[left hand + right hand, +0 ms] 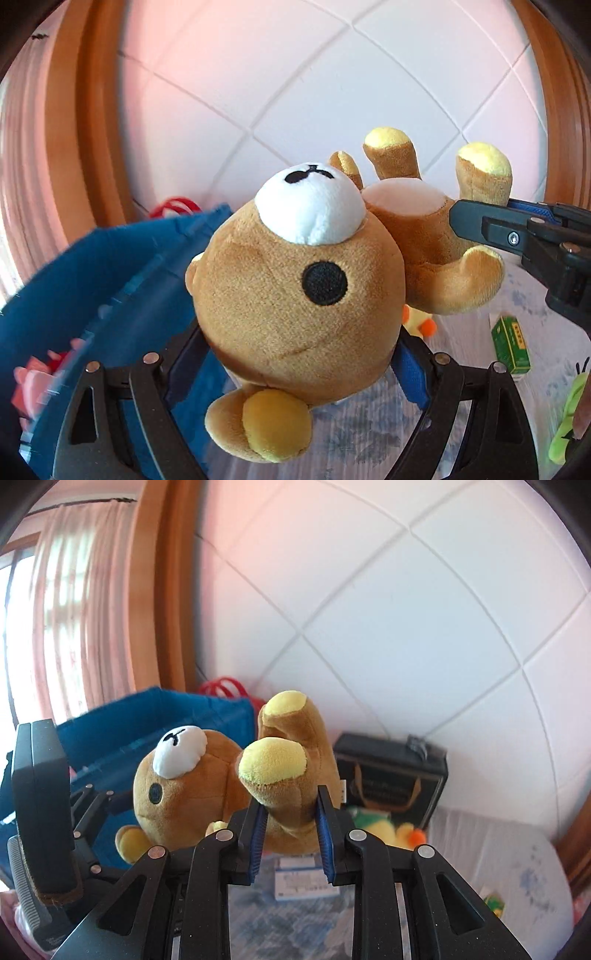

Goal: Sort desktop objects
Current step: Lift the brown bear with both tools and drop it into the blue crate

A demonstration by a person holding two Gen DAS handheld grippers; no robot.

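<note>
A brown plush bear (pixel 303 295) with a white muzzle and yellow paws hangs upside down in the air between both grippers. My left gripper (pixel 295 354) is shut on the bear's head. My right gripper (pixel 291 812) is shut on the bear (pixel 192 794) at its lower body, by the legs; it enters the left wrist view from the right (pixel 517 236). A blue fabric bin (pixel 92 280) stands just left of the bear, with pink and red things inside. The bin also shows in the right wrist view (pixel 155 720).
A green box (pixel 511 341), a yellow duck toy (pixel 419 323) and a green plush (pixel 569 417) lie on the patterned tabletop. In the right wrist view a dark gift bag (pixel 391 775) stands by the tiled wall, and a white-blue box (pixel 306 882) lies under the bear.
</note>
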